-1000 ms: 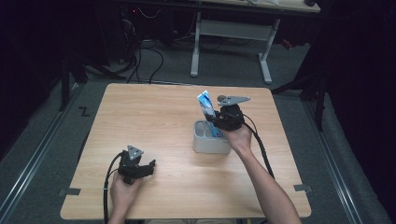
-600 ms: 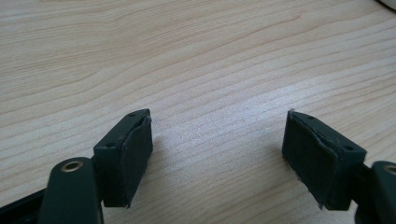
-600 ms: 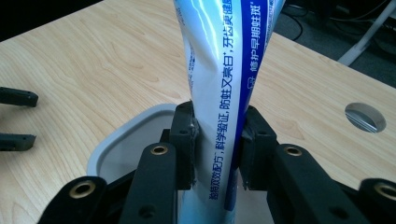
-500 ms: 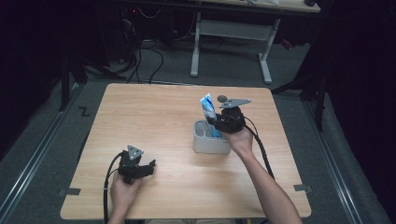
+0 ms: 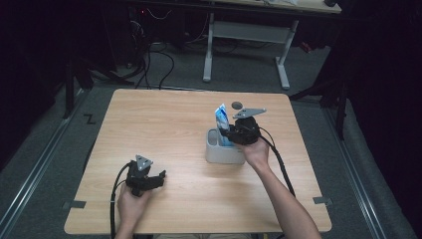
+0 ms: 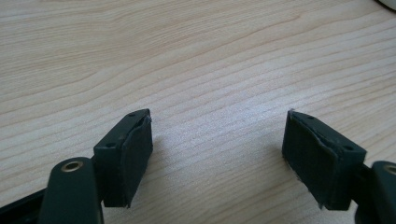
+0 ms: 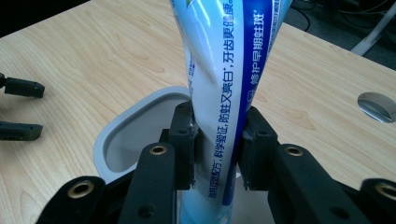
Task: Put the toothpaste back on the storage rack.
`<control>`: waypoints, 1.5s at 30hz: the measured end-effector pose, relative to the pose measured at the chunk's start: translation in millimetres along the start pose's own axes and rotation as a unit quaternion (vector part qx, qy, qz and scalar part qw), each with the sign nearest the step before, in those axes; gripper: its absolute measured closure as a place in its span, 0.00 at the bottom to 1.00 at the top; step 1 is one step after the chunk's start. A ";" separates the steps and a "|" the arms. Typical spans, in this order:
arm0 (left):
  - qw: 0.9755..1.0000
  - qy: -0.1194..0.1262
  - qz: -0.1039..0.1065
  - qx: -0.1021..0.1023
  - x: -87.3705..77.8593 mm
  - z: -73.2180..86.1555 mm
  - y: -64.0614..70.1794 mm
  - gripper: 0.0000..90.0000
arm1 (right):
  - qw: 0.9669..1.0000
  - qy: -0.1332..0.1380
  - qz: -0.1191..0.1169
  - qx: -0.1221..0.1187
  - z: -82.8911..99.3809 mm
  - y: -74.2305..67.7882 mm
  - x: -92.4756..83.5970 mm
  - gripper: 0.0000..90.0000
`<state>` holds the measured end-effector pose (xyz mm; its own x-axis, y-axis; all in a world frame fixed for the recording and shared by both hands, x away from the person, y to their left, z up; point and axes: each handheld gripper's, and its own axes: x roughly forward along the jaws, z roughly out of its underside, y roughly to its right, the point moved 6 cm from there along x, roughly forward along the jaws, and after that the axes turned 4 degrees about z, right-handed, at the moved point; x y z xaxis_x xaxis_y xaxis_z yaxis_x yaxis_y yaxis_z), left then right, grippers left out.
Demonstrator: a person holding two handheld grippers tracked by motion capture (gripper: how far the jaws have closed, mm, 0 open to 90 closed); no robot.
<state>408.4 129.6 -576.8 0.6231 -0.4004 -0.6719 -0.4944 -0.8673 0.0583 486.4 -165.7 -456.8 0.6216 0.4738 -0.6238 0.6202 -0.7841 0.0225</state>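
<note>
Toothpaste tube [image 7: 229, 79] stands upright with its lower end inside the grey holder [image 5: 222, 153], at 3 o'clock of table [image 5: 164, 124] centre. Right gripper [image 7: 218, 140] is clenched on it, so letting go and withdrawing look to be what is left. Left gripper [image 6: 217, 156] rests at 7 o'clock, jaws spread, holding nothing. Against the earlier frames, nothing has visibly shifted.

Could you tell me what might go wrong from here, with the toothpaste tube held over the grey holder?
The right claw is shut on the soft toothpaste tube, which twists and dents at the pads; it may well slip or buckle. The grey holder stands free on the table, and the left claw rests open well away, so a sideways push might tip or slide it.
</note>
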 end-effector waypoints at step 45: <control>1.000 0.001 0.000 -0.002 0.1 -0.1 0.1 0.28 | 0.998 0.048 0.004 0.040 6.8 12.9 -24.3 0.59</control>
<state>408.5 129.4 -576.8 0.6247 -0.4013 -0.6699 -0.4927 -0.8681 0.0607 476.1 -190.1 -446.6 0.6715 0.5007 -0.5462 0.5776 -0.8154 -0.0374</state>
